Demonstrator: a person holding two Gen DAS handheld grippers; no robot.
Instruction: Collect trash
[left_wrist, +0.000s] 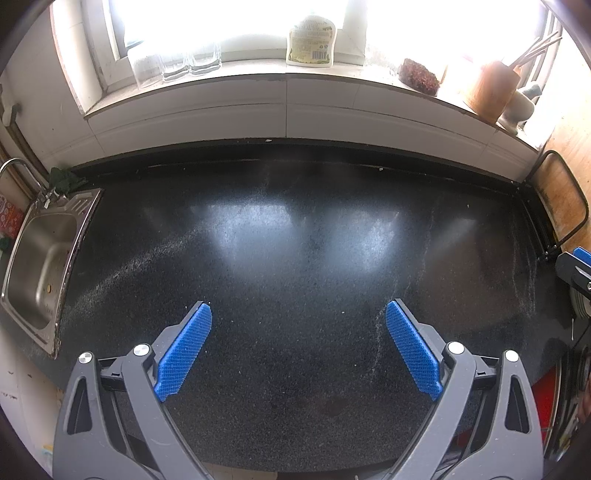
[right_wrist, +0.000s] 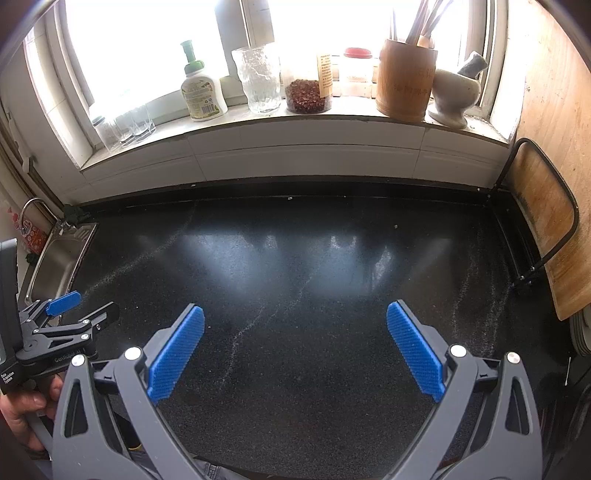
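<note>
Left gripper (left_wrist: 299, 314), right gripper (right_wrist: 295, 314) both released, empty, over dark counter (left_wrist: 295, 240). Only tiny crumbs (right_wrist: 395, 226) near back edge; risk: pads skid, scattering them.

"GenRobot AI" on left claw (right_wrist: 79, 308) (faint).

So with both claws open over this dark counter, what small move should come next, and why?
Probably ease the right claw forward toward the small pale scrap near the back of the black speckled countertop. Both it and the left claw are open and hold nothing, and only tiny crumbs like that scrap show as possible trash; nothing larger lies between the fingers.
</note>
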